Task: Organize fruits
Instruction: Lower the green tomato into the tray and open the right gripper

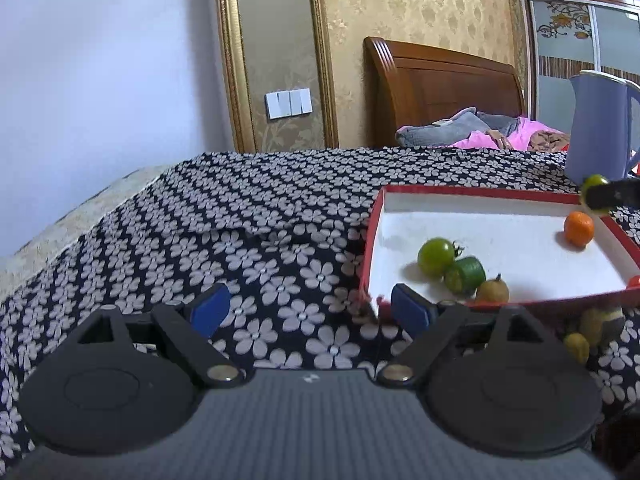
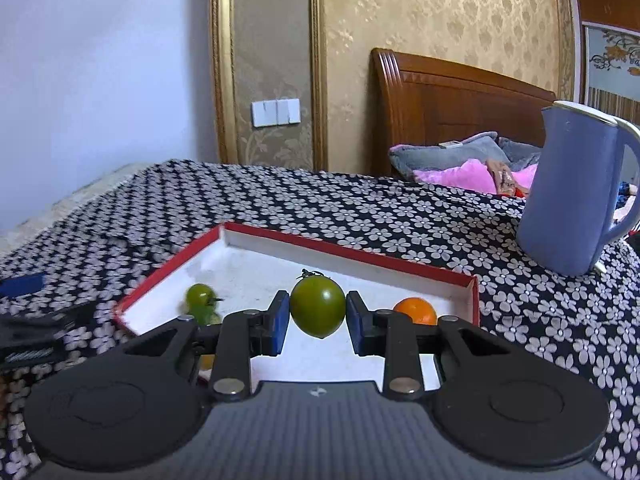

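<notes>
In the right wrist view a green tomato [image 2: 318, 307] is pinched between the blue pads [image 2: 280, 322] of the right gripper [image 2: 318, 320], at the centre of the frame. It is held clear of the floor of the box [image 2: 348, 255], above its near part; whether it is being lowered cannot be told. The same tomato [image 1: 595, 184] is seen small at the right edge of the left wrist view, clamped in the right gripper [image 1: 600, 198] over the box's far right corner.

The left gripper [image 1: 308, 310] is held low in the lower middle of its frame, its pads [image 1: 210, 308] set wide apart with nothing between them. It hovers over the flowered cloth [image 1: 260, 208], its right-hand pad just in front of the near left corner of the box [image 1: 472, 191].

Outward from there, four fruits are seen lying inside the box in the left wrist view: a second green tomato [image 1: 436, 257], a cut green piece [image 1: 465, 274] touching it, a small yellow-brown fruit [image 1: 492, 290] by the near wall, and an orange fruit [image 1: 579, 229] at the far right. A red scrap at the right edge cannot be identified.

The task is judged to be well under way but unfinished. The held tomato is not yet set down, and at least two fruits are left on the cloth outside the near wall, at the lower right of the left wrist view: a small yellow one [image 1: 577, 346] and a larger dull one [image 1: 602, 322]. A blue jug [image 2: 576, 190] stands on the cloth beyond the box, at the right.
</notes>
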Motion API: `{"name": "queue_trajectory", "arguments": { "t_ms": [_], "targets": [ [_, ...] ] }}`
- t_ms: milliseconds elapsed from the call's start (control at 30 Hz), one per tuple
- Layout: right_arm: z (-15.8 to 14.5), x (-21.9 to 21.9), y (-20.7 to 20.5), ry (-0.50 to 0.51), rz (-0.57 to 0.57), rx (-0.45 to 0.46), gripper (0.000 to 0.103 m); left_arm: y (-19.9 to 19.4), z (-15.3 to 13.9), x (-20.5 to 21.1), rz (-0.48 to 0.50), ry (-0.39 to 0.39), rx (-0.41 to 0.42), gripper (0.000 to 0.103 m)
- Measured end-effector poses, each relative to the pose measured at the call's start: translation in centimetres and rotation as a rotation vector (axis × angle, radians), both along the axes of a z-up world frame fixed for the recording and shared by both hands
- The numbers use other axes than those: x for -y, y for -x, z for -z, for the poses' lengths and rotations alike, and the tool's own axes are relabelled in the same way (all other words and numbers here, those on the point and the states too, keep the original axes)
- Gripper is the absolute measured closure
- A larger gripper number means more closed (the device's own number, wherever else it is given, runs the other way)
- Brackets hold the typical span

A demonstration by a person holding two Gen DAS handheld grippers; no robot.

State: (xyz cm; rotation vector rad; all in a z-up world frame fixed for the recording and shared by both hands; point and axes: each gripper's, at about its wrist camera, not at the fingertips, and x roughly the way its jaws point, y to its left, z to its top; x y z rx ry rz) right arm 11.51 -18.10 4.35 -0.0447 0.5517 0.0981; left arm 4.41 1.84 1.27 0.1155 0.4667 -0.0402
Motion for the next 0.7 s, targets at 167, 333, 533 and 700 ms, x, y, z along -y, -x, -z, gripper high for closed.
{"name": "queue_trajectory", "arguments": {
  "t_ms": [167, 333, 533, 700],
  "targets": [
    [1.8, 0.0, -3.6, 0.059, 0.034, -0.061, 0.073, 0.8, 0.9, -0.7, 0.001, 0.012, -0.018, 0.015],
    [4.0, 0.6, -6.8, 0.087, 0.083, -0.13, 0.073, 1.2, 1.2, -1.0, -0.006, 0.007, -0.021, 0.014],
    [4.3, 1.1, -6.6, 0.062, 0.098, -0.14, 0.072, 1.4, 1.0, -1.2, 0.001, 0.007, -0.011, 0.013],
    [1.7, 1.3, -2.5, 0.07, 0.091, -0.007, 0.029, 1.6, 1.1, -0.9, 0.013, 0.011, -0.011, 0.01]
  ]
}}
